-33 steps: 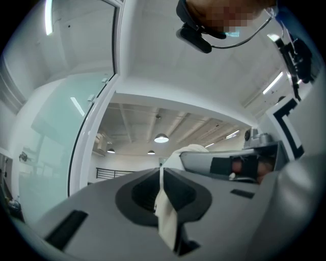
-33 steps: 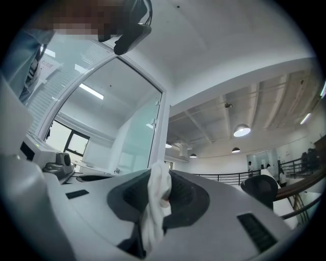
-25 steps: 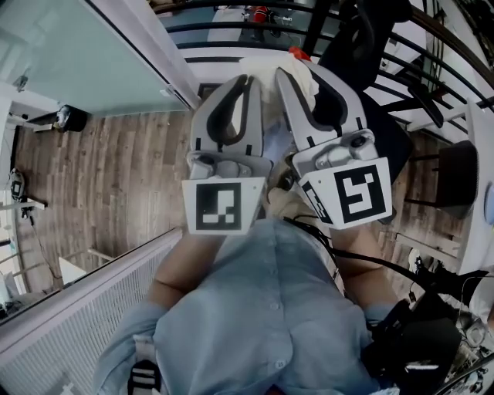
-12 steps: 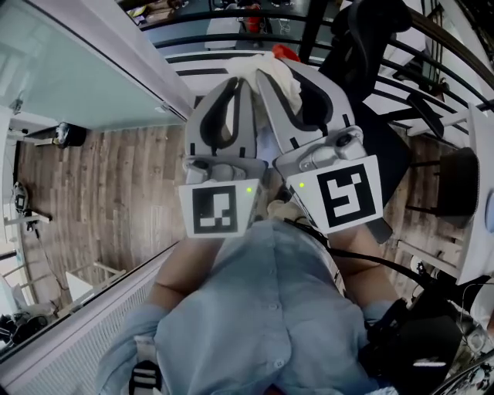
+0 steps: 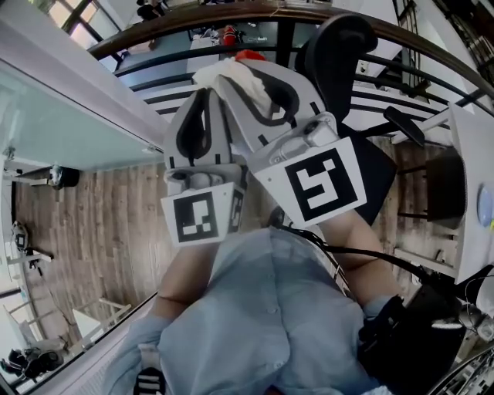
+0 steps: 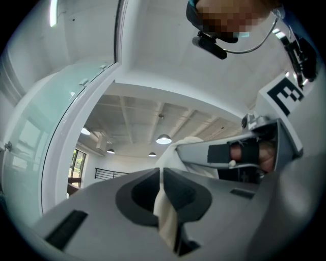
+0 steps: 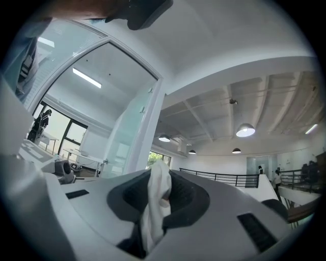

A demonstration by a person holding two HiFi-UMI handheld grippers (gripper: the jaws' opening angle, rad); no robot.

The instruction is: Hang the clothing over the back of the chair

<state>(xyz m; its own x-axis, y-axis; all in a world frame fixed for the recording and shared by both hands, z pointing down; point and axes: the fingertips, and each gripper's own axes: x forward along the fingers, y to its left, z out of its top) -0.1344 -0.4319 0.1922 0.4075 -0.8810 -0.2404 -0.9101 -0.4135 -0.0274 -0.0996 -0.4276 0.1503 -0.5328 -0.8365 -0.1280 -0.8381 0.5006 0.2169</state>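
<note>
1. Nearest, in front of the person's chest, are two grippers side by side. The left hand-held gripper (image 5: 207,96) and the right hand-held gripper (image 5: 258,77) are each clenched on cloth.
2. Both pairs of jaws pinch the one piece of clothing (image 5: 231,77), pale and bunched, held in the air. Each gripper view shows a fold of it squeezed between the pads.
3. Beyond, to the right, stands one black chair (image 5: 336,46). Its back is upright and bare, apart from the clothing.
4. Farthest is one curved railing (image 5: 231,11).
5. This looks like the carry step, with nothing draped yet. The next move calls for lifting the cloth above the chair back and spreading the two grips. Then it can be lowered so it falls on both sides before letting go.
</note>
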